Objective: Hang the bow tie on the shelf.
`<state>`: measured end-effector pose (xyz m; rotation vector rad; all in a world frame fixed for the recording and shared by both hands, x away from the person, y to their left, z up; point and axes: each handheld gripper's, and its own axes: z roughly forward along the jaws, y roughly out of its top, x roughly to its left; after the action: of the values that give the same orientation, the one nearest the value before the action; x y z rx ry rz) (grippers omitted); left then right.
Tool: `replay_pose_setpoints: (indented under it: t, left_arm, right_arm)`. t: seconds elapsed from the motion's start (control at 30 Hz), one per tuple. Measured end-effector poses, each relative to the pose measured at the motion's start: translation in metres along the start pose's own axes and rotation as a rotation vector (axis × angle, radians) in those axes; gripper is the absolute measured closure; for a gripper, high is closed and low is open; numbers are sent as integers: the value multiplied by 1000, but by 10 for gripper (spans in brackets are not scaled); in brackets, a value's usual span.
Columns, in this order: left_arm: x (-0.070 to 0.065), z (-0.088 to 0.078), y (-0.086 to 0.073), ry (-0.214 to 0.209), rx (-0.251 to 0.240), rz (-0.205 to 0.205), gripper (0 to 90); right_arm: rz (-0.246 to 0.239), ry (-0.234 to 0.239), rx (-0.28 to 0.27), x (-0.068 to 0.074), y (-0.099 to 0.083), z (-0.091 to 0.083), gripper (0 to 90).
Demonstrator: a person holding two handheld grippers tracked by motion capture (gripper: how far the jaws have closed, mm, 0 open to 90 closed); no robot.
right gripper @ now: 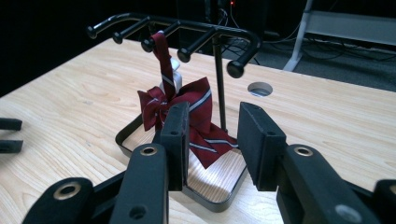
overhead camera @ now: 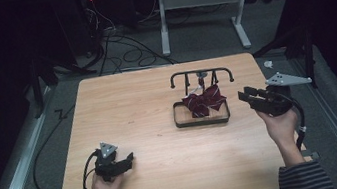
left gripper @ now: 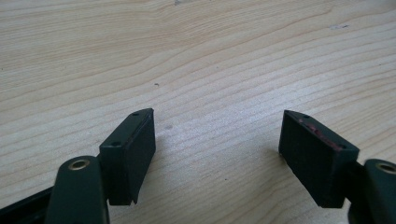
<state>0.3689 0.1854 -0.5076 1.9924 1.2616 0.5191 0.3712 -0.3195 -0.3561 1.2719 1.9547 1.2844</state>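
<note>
High view shows a wooden tabletop (overhead camera: 161, 126) with a black rack (overhead camera: 200, 74) standing on a dark tray (overhead camera: 202, 118) right of the middle. A maroon striped bow tie (overhead camera: 204, 101) hangs from the rack by its strap and droops over the tray, its lower folds inside the tray's rim.

The right gripper (overhead camera: 247, 97) is held in the person's right hand (overhead camera: 278, 126) just right of the tray, its jaws pointing left toward the bow tie. They stand partly apart and nothing is between them; the tips are near the tray's right edge but apart from it. A grey plate (overhead camera: 287, 79) sits on top of this gripper.

Right gripper view looks along the two black jaws at the bow tie (right gripper: 201, 116), which shows beyond them and through the gap between them. The strap (right gripper: 161, 51) loops over one of the rack's pegs (right gripper: 148, 45), and the tie hangs beside the rack's upright post (right gripper: 218, 88). The tray's rim (right gripper: 219, 203) curves just ahead of the jaws. Neither pad touches cloth, rack or tray.

The left gripper (overhead camera: 128, 159) rests low at the near left of the tabletop, held by the left hand (overhead camera: 104, 187), well apart from the tray. In the left gripper view its jaws stand wide open over bare wood (left gripper: 210, 70), with nothing between them. A cable (overhead camera: 86, 180) trails from it toward the near edge.
</note>
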Motion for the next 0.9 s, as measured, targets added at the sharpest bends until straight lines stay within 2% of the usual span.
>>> replay_pose_setpoints:
  t: [0.53,0.9]
  left_arm:
    - [0,0,0,3,0,1,277]
    - [-1,0,0,7,1,7,278]
  right_arm:
    - [48,-1,-12,-5,-26,-20,653]
    - [73,-4,1,-6,-48,-23,650]
